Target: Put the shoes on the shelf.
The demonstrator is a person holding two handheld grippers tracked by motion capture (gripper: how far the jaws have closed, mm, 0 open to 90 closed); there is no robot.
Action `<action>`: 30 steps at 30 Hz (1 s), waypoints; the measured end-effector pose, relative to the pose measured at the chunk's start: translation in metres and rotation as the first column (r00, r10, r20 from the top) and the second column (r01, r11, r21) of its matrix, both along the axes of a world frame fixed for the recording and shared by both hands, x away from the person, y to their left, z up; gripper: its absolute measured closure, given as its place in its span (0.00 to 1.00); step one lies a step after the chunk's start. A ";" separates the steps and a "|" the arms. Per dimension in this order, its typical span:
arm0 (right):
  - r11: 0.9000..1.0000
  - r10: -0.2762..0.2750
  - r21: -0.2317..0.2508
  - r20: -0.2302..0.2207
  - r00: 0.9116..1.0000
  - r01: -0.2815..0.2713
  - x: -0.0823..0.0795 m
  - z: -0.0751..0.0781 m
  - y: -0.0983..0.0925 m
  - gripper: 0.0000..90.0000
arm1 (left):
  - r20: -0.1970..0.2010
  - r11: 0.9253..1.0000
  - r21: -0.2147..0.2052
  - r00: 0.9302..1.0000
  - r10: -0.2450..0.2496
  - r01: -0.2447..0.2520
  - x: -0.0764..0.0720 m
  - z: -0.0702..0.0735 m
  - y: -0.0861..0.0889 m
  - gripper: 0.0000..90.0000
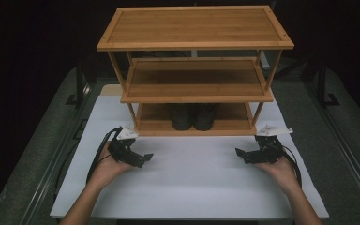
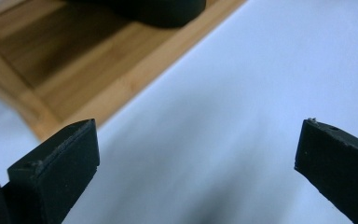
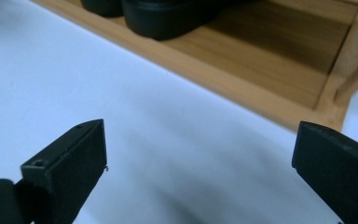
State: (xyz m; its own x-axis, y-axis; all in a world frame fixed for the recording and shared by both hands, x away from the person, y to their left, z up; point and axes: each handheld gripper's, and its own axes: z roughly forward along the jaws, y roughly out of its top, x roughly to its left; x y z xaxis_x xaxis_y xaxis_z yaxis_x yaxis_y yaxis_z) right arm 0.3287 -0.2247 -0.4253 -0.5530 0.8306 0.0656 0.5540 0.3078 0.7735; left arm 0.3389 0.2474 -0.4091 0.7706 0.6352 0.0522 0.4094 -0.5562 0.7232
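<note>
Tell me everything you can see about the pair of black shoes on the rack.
The pair of black shoes stands side by side, touching, on the bottom shelf of the wooden rack, near its middle, toes toward the person. They look matte and dark, with thick rounded toes and soles resting flat on the wood. The shelf above shades their upper parts. Nothing else touches them.

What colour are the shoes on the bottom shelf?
Black. The shoes sit on the wooden rack's bottom shelf, clearest in the high view.
</note>
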 end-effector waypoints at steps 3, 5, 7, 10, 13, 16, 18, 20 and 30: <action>1.000 -0.004 -0.007 -0.006 1.000 0.004 -0.010 -0.003 -0.005 0.03 | 0.005 1.000 0.026 1.000 0.013 -0.013 -0.010 -0.005 0.009 0.00; 1.000 -0.006 -0.009 -0.008 1.000 0.006 -0.013 -0.004 -0.008 0.03 | 0.002 0.999 0.030 1.000 0.017 -0.017 -0.013 -0.006 0.012 0.00; 1.000 -0.014 -0.008 -0.007 1.000 0.014 -0.021 -0.006 -0.013 0.03 | -0.004 0.999 0.031 1.000 0.025 -0.025 -0.019 -0.009 0.019 0.00; 1.000 -0.025 -0.008 -0.012 1.000 0.025 -0.034 -0.008 -0.021 0.03 | -0.007 0.998 0.033 0.999 0.045 -0.045 -0.030 -0.013 0.031 0.00; 0.999 -0.031 -0.012 -0.017 0.999 0.031 -0.040 -0.009 -0.025 0.03 | -0.007 0.998 0.031 0.998 0.055 -0.055 -0.035 -0.014 0.038 0.00; 0.999 -0.042 -0.012 -0.021 0.999 0.042 -0.053 -0.011 -0.032 0.03 | -0.011 0.997 0.026 0.997 0.076 -0.076 -0.045 -0.016 0.049 0.00; 0.999 -0.045 -0.017 -0.024 0.999 0.045 -0.057 -0.013 -0.034 0.03 | -0.017 0.996 0.023 0.996 0.087 -0.087 -0.050 -0.018 0.055 0.00; 0.999 -0.048 -0.026 -0.025 0.999 0.047 -0.059 -0.014 -0.035 0.03 | -0.019 0.996 0.025 0.996 0.089 -0.089 -0.052 -0.019 0.057 0.00; 0.996 -0.058 -0.068 -0.059 0.997 0.054 -0.071 -0.025 -0.040 0.03 | -0.048 0.990 0.033 0.990 0.136 -0.135 -0.072 -0.032 0.080 0.00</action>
